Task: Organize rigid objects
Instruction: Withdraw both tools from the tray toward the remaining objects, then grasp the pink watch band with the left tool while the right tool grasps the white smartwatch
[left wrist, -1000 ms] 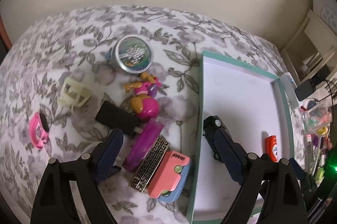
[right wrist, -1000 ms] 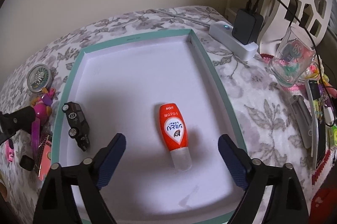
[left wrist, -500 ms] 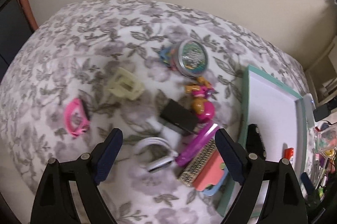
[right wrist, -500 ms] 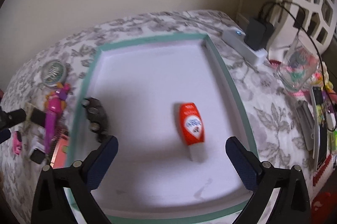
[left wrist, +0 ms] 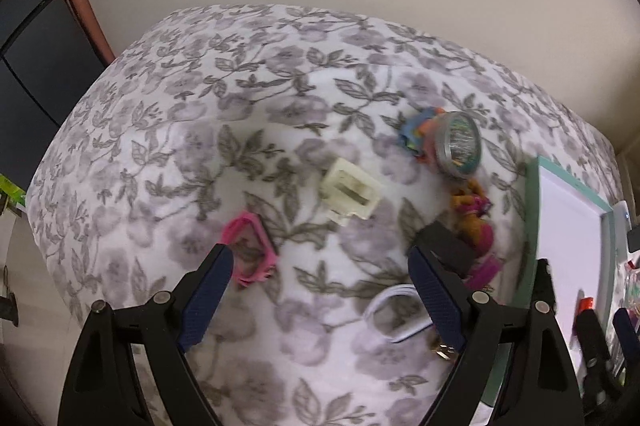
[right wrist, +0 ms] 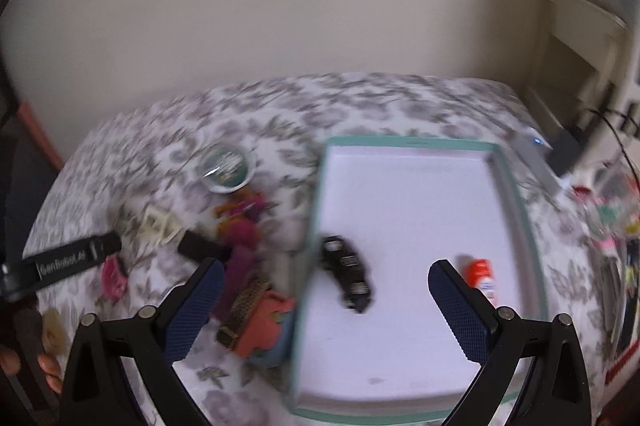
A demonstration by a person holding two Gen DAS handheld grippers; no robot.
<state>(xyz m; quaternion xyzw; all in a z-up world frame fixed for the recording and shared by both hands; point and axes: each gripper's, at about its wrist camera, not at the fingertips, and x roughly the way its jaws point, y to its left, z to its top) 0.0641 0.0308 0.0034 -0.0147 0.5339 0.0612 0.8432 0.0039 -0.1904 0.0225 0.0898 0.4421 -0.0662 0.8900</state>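
My left gripper [left wrist: 320, 258] is open and empty above the floral bedspread, with a pink clip [left wrist: 250, 253] by its left finger, a cream clip [left wrist: 350, 194] ahead and a black block [left wrist: 446, 246] by its right finger. A round tin [left wrist: 458, 144] and a pink doll [left wrist: 476, 222] lie further right. My right gripper [right wrist: 322, 272] is open and empty over the left rim of the teal-edged white tray [right wrist: 516, 201]. A black toy car [right wrist: 348, 274] and a red bottle [right wrist: 482, 276] lie in the tray.
A white loop [left wrist: 394, 318] lies near my left gripper's right finger. A magenta case [right wrist: 240, 266], patterned bar [right wrist: 246, 300] and pink-and-blue item [right wrist: 268, 326] lie left of the tray. A charger and clutter [right wrist: 560, 149] sit at the right.
My left gripper has swung left, away from the tray, over the pink and cream clips. My right gripper has pulled back and shifted left, toward the tray's left rim. Both stay open.
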